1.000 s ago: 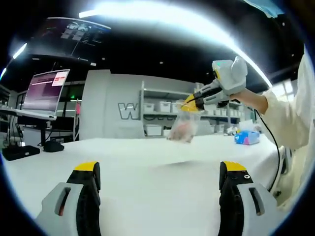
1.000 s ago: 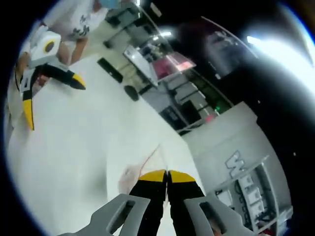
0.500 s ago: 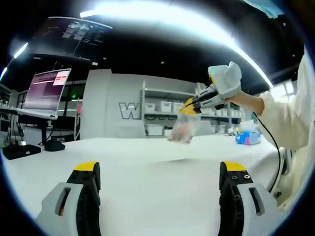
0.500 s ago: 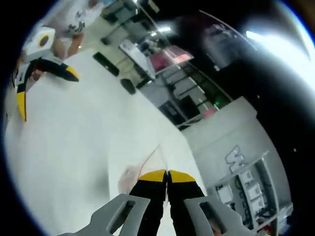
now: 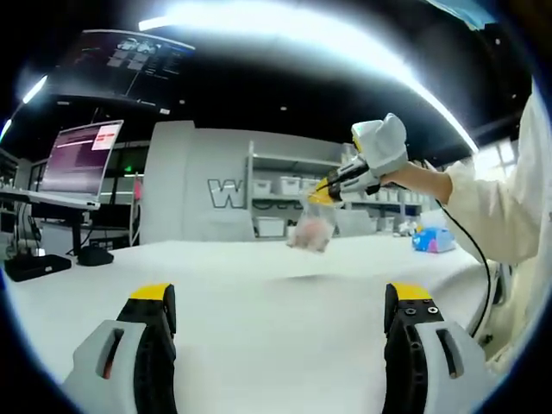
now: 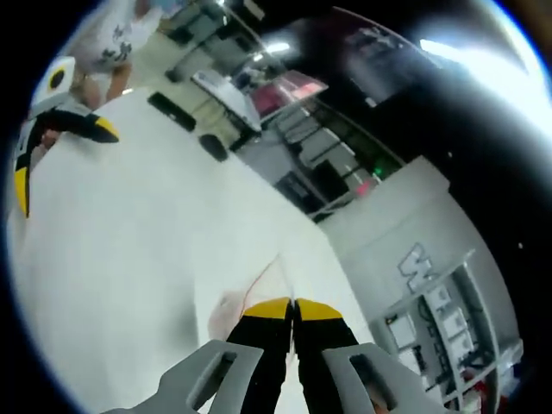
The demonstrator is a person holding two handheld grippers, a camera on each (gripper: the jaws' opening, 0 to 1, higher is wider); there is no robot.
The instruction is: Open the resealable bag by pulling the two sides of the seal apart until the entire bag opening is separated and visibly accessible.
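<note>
Left gripper view: since the earlier frame the right gripper has carried the bag slightly leftward above the white table, while our left gripper stands wide open and empty, near that table. Right gripper view: jaws pressed together on the bag's top edge; we judge the seal unopened, so the left gripper must next pinch the opposite side.
</note>
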